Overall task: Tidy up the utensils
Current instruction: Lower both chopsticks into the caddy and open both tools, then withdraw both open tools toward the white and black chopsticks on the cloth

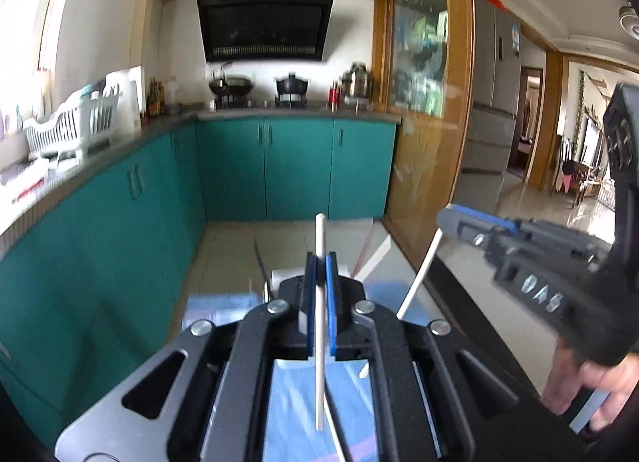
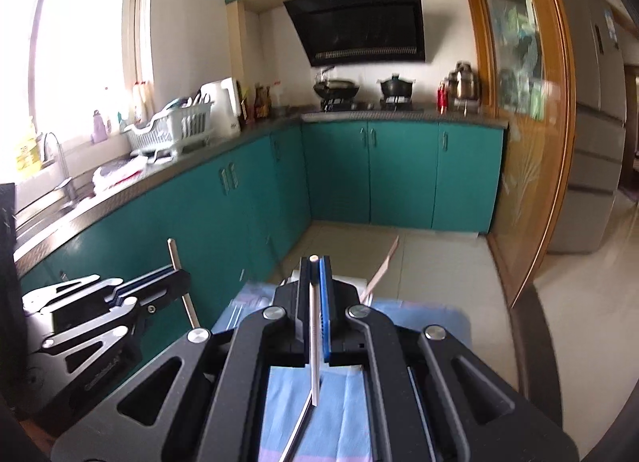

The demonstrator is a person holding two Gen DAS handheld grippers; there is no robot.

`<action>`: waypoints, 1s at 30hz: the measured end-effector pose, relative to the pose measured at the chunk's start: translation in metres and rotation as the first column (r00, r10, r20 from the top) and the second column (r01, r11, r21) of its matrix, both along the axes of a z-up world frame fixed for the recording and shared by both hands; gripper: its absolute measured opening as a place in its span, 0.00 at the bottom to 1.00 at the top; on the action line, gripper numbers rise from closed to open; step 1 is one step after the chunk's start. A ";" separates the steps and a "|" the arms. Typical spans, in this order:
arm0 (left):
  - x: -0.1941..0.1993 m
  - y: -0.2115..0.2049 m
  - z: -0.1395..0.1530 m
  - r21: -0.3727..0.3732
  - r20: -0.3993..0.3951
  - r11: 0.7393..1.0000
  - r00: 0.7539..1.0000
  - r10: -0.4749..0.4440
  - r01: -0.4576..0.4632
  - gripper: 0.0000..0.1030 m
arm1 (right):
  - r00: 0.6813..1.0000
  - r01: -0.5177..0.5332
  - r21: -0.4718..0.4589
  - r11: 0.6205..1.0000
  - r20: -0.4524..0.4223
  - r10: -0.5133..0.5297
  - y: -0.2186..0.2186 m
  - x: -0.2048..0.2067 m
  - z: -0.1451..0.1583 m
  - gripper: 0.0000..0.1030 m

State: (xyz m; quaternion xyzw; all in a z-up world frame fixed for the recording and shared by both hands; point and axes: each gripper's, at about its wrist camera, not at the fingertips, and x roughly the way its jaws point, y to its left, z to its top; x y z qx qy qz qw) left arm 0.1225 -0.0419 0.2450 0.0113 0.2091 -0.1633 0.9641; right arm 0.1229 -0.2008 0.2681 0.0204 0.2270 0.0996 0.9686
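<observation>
Between my left gripper's (image 1: 319,274) blue pads a white chopstick (image 1: 320,326) stands nearly upright, pinched about halfway along its length, its top poking above the fingertips and its lower end hanging over the blue cloth (image 1: 295,414) spread below. From my left wrist view I see my right gripper (image 1: 459,222) off to the right, held in a hand (image 1: 579,386), its jaws pressed onto a second white chopstick (image 1: 421,274) that slants down and to the left beneath it. From my right wrist view that second chopstick (image 2: 314,338) runs up between my right gripper's (image 2: 315,274) pads, again held tight, with its lower end over the same blue cloth (image 2: 319,422). My left gripper (image 2: 167,278) shows at the left of that view, clamped on its chopstick (image 2: 181,282), which crosses it at a slight tilt. Both sticks hang clear of the cloth, well apart from each other, one in each of my grips. Beyond the far edge of the cloth something white sits just behind my fingertips, too blurred to identify. Ahead lies a kitchen: teal cabinets (image 1: 295,166) under a grey counter, a white dish rack (image 2: 171,130) on the left run, a wok (image 2: 335,88) and a dark pot (image 2: 395,87) on the stove beneath a black range hood (image 2: 359,22), and a wood-framed glass door (image 2: 519,122) to the right.
</observation>
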 end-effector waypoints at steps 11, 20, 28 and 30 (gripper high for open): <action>0.100 -0.011 0.055 -0.081 0.121 0.994 0.989 0.080 -0.070 0.04 | 0.996 0.085 0.021 0.996 0.030 -0.086 -0.010 0.107 0.025 0.05; 0.151 -0.009 -0.063 -0.062 0.030 0.991 0.992 0.124 -0.122 0.05 | 0.996 0.066 -0.006 0.998 -0.058 -0.066 -0.008 0.137 -0.061 0.05; 0.130 0.001 -0.116 0.016 -0.044 0.992 0.991 0.124 -0.123 0.59 | 0.994 0.108 0.013 0.994 -0.036 -0.107 -0.016 0.095 -0.101 0.54; 0.097 0.014 -0.115 -0.013 -0.031 0.991 0.991 0.133 -0.134 0.72 | 0.995 0.100 0.062 0.993 -0.002 -0.100 -0.026 0.064 -0.099 0.60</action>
